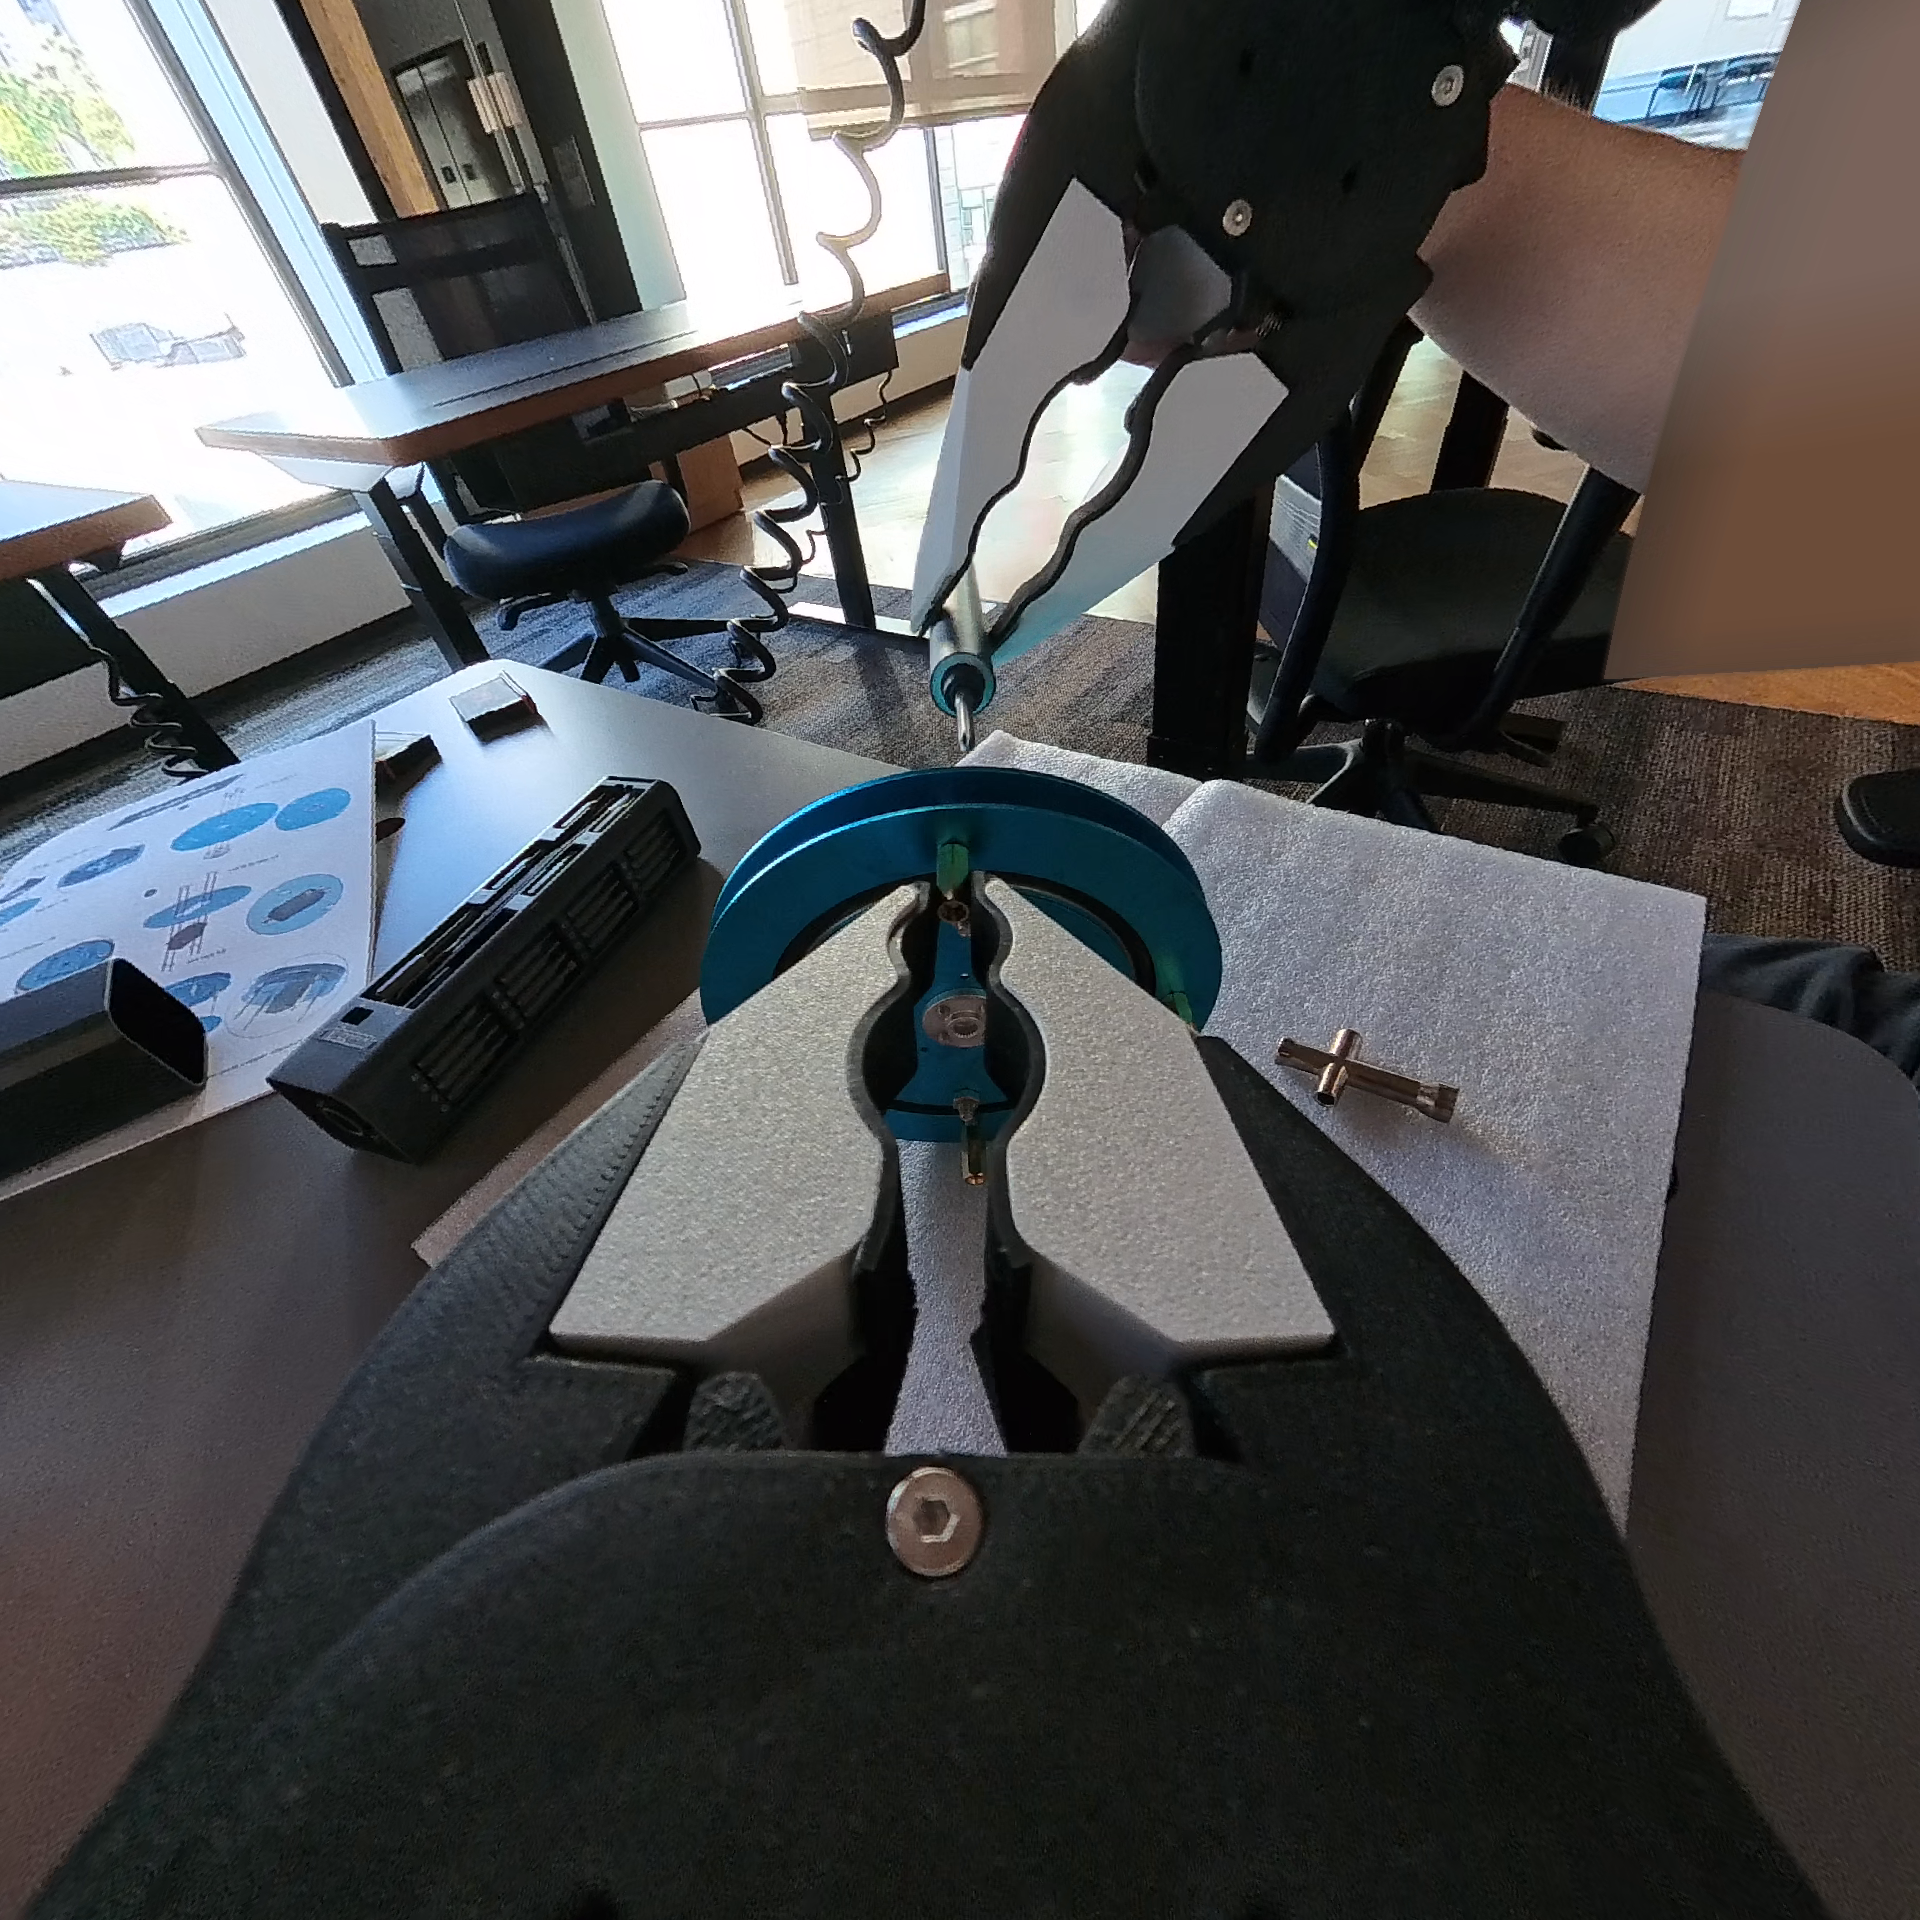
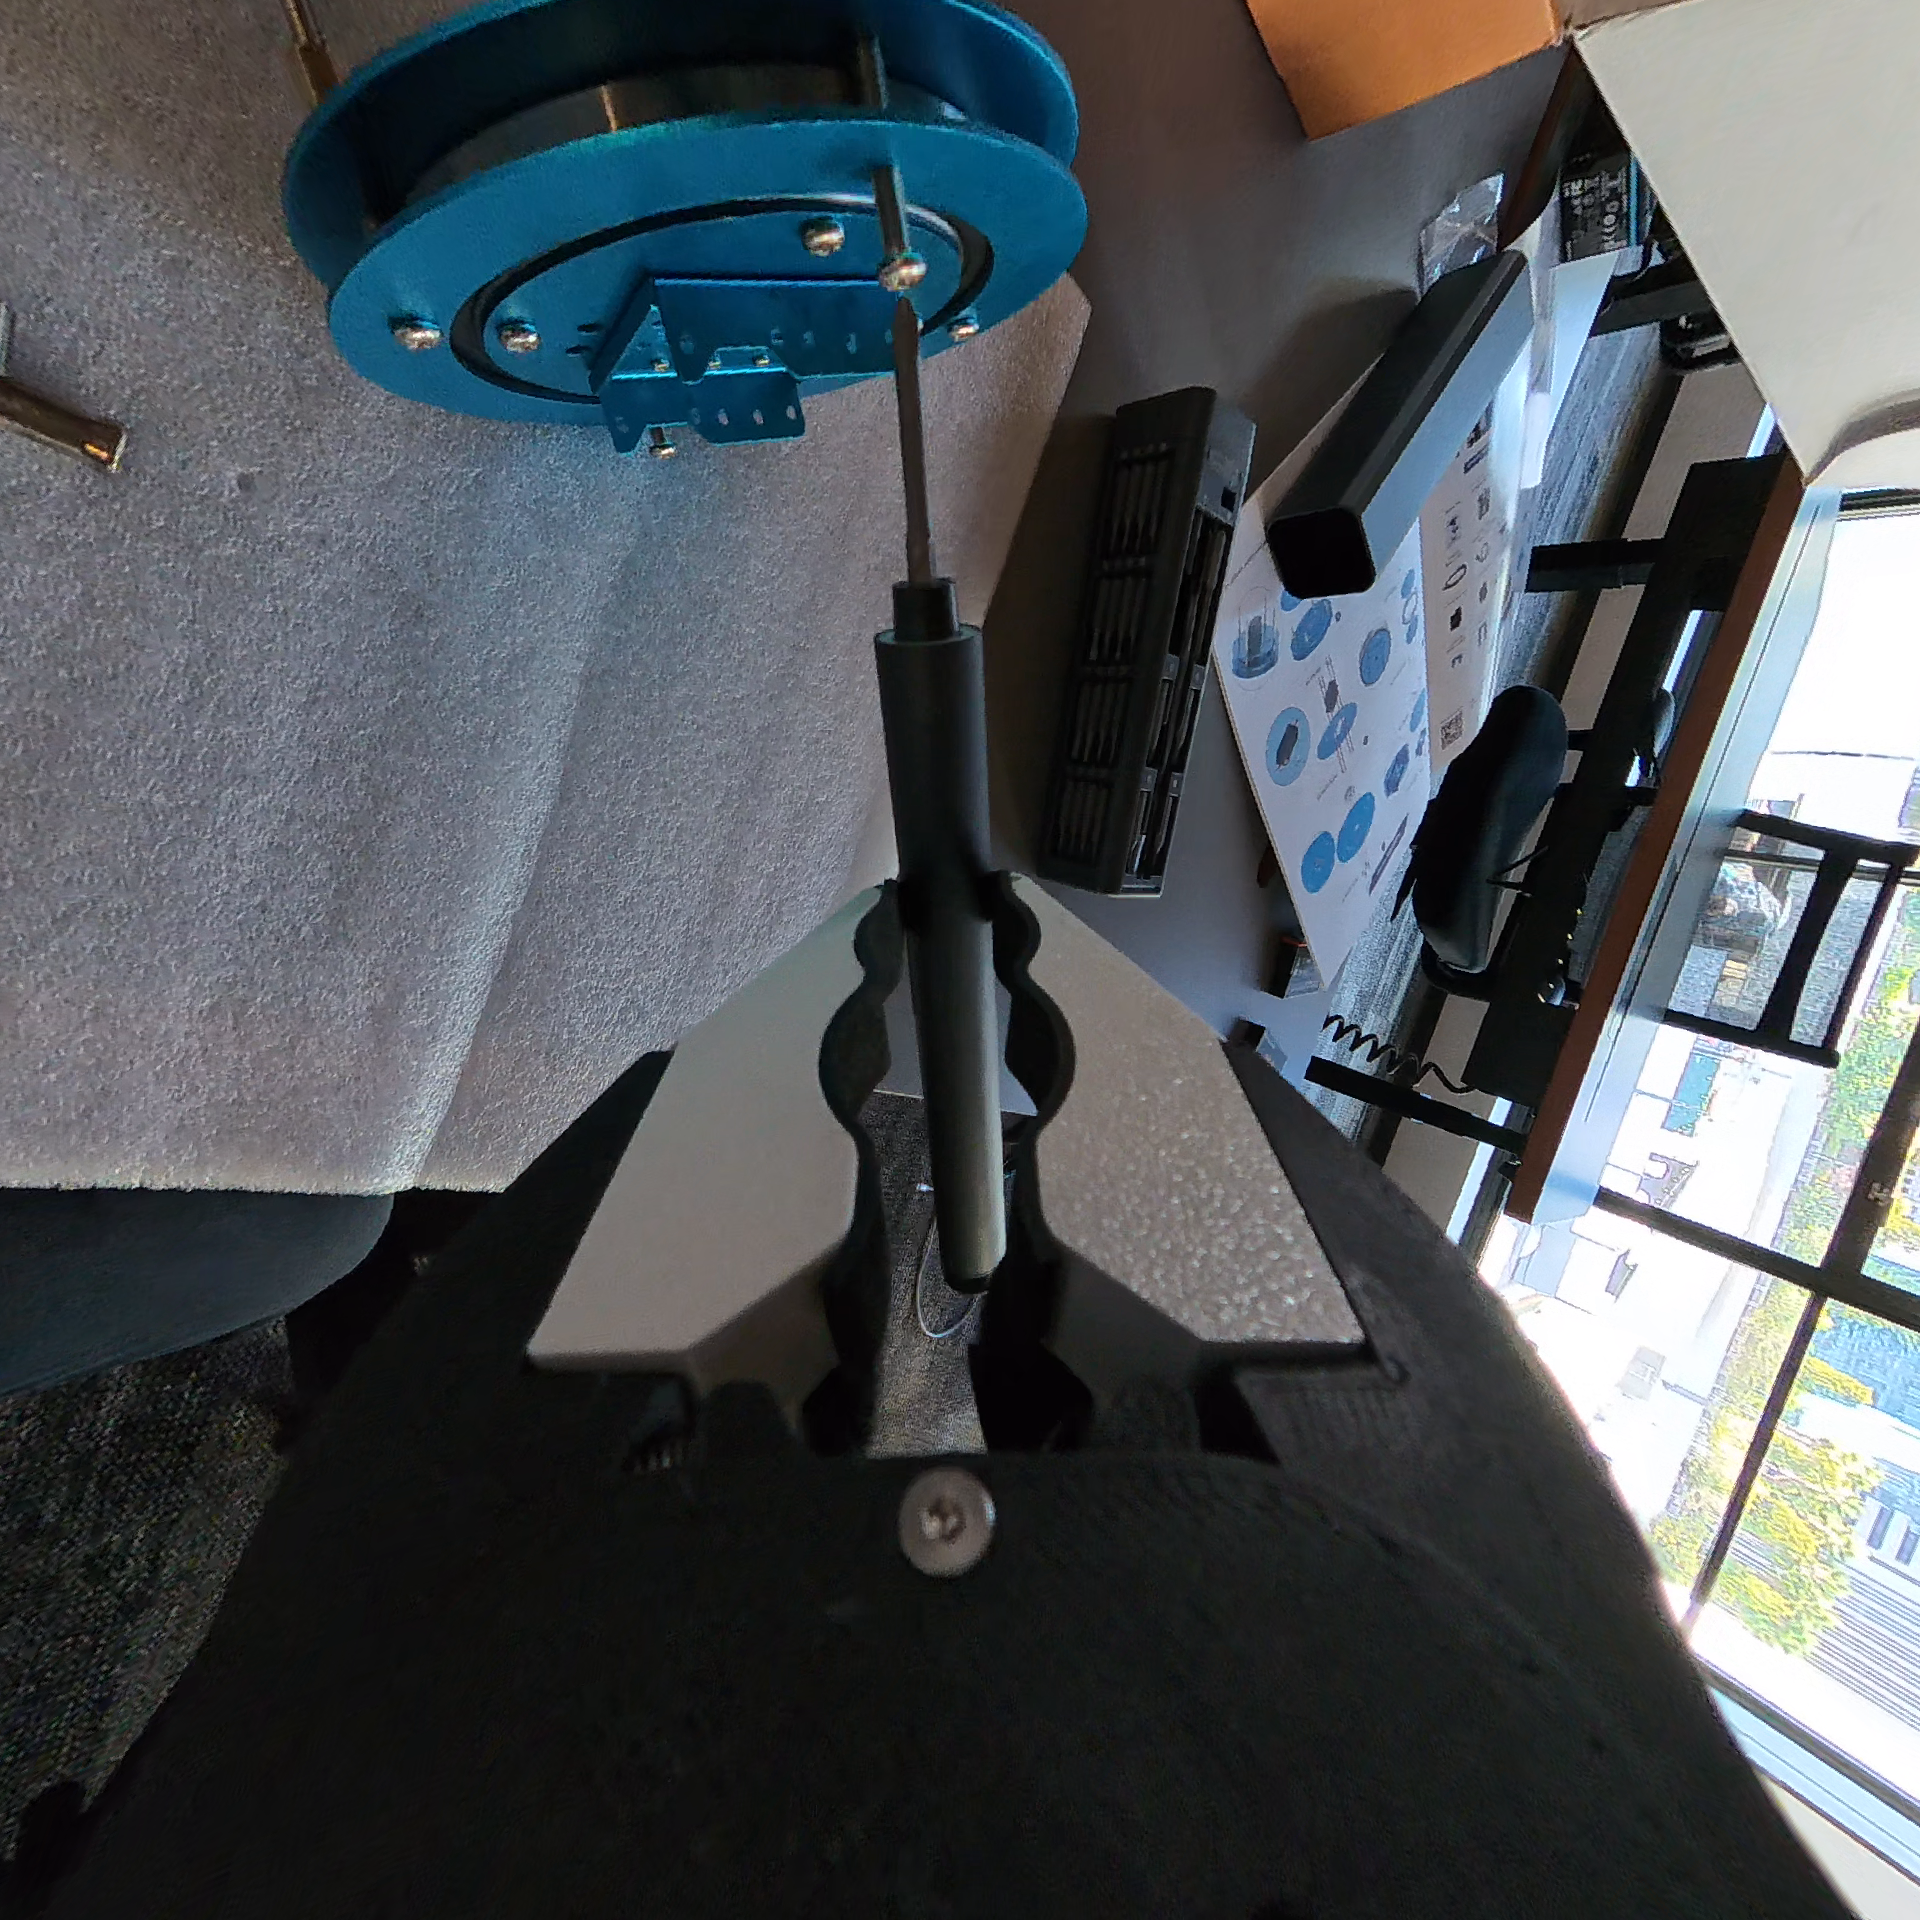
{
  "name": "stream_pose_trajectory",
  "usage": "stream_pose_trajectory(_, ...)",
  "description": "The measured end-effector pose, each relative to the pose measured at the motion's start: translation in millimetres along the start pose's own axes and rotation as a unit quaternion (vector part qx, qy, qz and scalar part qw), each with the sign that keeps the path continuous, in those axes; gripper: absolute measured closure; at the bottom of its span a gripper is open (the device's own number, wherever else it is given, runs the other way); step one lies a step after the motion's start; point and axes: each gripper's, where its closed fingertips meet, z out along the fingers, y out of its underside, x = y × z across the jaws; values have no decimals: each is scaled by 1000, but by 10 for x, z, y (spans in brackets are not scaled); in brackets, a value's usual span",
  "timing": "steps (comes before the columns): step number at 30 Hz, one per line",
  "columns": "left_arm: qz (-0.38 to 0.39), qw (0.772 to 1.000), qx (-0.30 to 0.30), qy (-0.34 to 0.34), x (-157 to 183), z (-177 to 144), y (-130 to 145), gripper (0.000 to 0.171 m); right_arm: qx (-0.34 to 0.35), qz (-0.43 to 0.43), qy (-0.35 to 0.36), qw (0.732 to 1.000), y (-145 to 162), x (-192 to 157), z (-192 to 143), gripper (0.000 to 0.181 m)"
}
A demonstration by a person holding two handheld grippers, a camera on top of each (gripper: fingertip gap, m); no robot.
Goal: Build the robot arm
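Observation:
A blue double-disc assembly [image 1: 831, 862] with a blue bracket stands on edge on a white foam sheet [image 1: 1403, 987]. My left gripper [image 1: 963, 888] is shut on it, its fingertips pinching a post and the bracket between the discs. My right gripper [image 2: 945, 883] is shut on a dark screwdriver [image 2: 935, 831]. The screwdriver's tip rests on a silver screw [image 2: 902, 272] at the rim of the blue disc assembly [image 2: 686, 208]. In the left wrist view the right gripper [image 1: 966, 613] comes down from above behind the disc, with the screwdriver [image 1: 961, 665] pointing at it.
A metal cross wrench [image 1: 1366, 1081] lies on the foam to the right. A black bit case [image 1: 499, 956], a black rectangular tube [image 1: 94, 1049] and a printed sheet [image 1: 156, 883] lie on the dark table at left. Chairs and desks stand behind. The tips of one gripper are about 12 cm away from the tips of the other. The metal cross wrench [image 1: 1366, 1081] sits 12 cm or so from the ends of my left fingers.

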Motion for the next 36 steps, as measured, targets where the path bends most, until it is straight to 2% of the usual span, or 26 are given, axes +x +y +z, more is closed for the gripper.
stream_pose_trajectory(36,4,1000,-1,2,22,4,-3,168,-50,-23,-12,998,14,15,109,165)
